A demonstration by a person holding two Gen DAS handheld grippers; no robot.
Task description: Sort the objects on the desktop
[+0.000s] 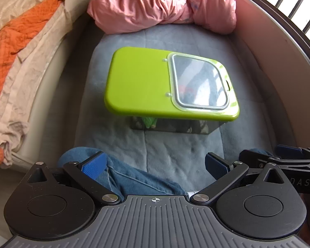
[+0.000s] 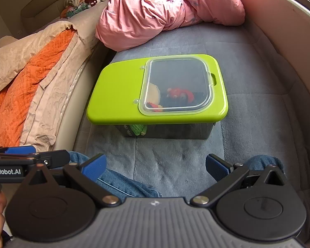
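A storage box with a lime-green lid (image 1: 138, 80) (image 2: 117, 95) stands on the grey-blue mat, ahead of both grippers. Its clear hatch (image 1: 200, 82) (image 2: 175, 86) is closed; plush toys, one red (image 2: 179, 96), show through it. A green knitted toy (image 2: 138, 129) presses against the box's dark front wall. My left gripper (image 1: 155, 166) is open and empty, well short of the box. My right gripper (image 2: 156, 166) is open and empty too, beside the left one, whose body shows at the right wrist view's left edge (image 2: 20, 161).
A pink quilt (image 1: 163, 4) (image 2: 167, 8) lies bunched behind the box. Orange and beige bedding (image 1: 20, 62) (image 2: 31, 78) is piled on the left. A curved padded wall (image 1: 279, 66) (image 2: 279, 47) bounds the right. Jeans-clad legs (image 1: 134, 177) (image 2: 124, 181) lie under the grippers.
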